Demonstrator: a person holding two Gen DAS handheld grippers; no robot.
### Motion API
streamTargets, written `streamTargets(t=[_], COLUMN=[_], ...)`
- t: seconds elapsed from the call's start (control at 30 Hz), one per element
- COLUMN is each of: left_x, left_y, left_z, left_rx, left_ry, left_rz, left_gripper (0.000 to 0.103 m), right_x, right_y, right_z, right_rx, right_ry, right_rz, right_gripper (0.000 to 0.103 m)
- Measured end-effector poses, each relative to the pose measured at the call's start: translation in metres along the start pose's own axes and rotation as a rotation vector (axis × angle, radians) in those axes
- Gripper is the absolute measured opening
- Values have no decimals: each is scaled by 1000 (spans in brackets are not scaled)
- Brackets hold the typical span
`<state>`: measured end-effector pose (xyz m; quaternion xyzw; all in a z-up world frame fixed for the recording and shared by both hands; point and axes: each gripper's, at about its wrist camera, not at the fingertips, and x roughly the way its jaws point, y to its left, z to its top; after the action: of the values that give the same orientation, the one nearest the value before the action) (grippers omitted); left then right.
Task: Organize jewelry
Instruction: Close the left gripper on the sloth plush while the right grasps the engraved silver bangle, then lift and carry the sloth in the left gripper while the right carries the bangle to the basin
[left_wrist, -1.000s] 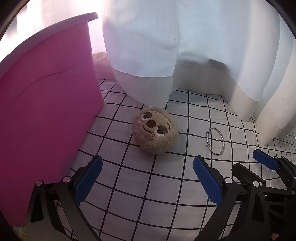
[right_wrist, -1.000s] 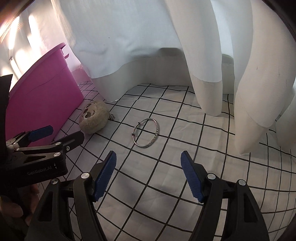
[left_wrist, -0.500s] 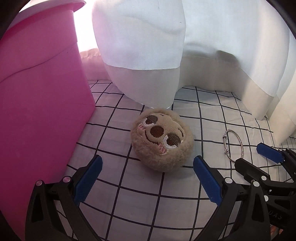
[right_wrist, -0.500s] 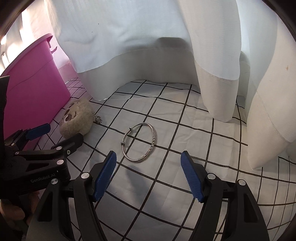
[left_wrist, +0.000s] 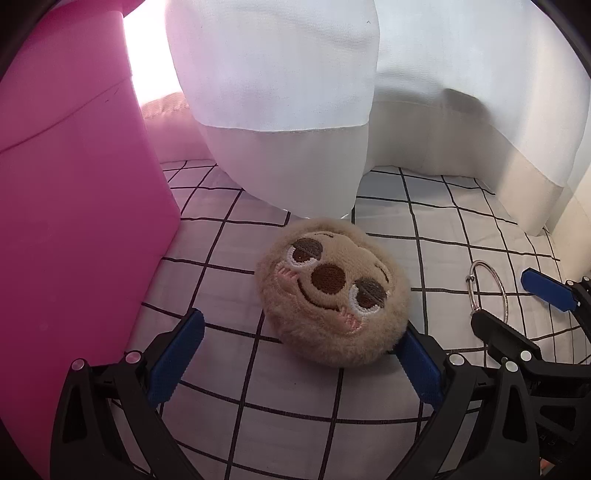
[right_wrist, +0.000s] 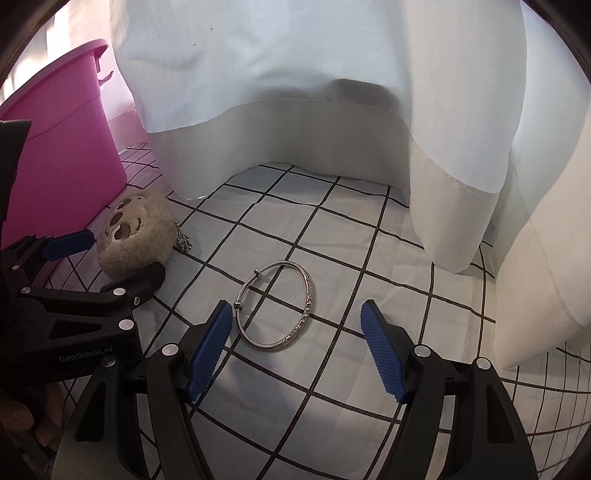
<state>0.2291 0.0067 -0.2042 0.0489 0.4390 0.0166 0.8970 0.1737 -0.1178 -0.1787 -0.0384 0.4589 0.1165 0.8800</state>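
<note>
A round tan plush sloth-face charm (left_wrist: 332, 291) lies on the white grid cloth; a ball chain (right_wrist: 183, 240) trails from it. My left gripper (left_wrist: 295, 354) is open, its blue pads on either side of the plush, the right pad against it. A silver bangle (right_wrist: 277, 304) lies flat on the cloth; it also shows in the left wrist view (left_wrist: 487, 291). My right gripper (right_wrist: 299, 347) is open, its fingertips straddling the near part of the bangle, just above the cloth.
A pink plastic bin (left_wrist: 74, 221) stands close on the left, also seen in the right wrist view (right_wrist: 62, 140). White curtains (left_wrist: 288, 110) hang down onto the cloth at the back and right (right_wrist: 461, 166).
Both grippers have moved forward and down. The plush now sits between the left pads, and the bangle now lies between the right fingertips. Both stay open.
</note>
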Motion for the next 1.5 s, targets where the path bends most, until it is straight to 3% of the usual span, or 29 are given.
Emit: streamTargets(t=[0.47,0.57,0.67,0.8,1.1,1.5], left_x=[24,22,16,12,-9,-46], left_y=[12,10,1,4,20,39], left_z=[27,27,23,20,2,5], left_rx=[-37,-18,5,-2,-32,-63], left_ry=[15,3,-7,-10,-16,-33], left_rz=[-71,-82,-99,-103,-135,-147], left_gripper=[95,83,68,60,58,58], right_x=[13,14,13,14,6,-27], right_y=[5,6,11,11,13,3], right_z=[10,11,12,12,7,6], right_rx=[-28,-37,-60,-59,-49,-25], right_ry=[-8,-13,-22,-25,-44,-63], right_rz=[-3,9,18,20,33,64], right_gripper=[68,61,45,44,44,44])
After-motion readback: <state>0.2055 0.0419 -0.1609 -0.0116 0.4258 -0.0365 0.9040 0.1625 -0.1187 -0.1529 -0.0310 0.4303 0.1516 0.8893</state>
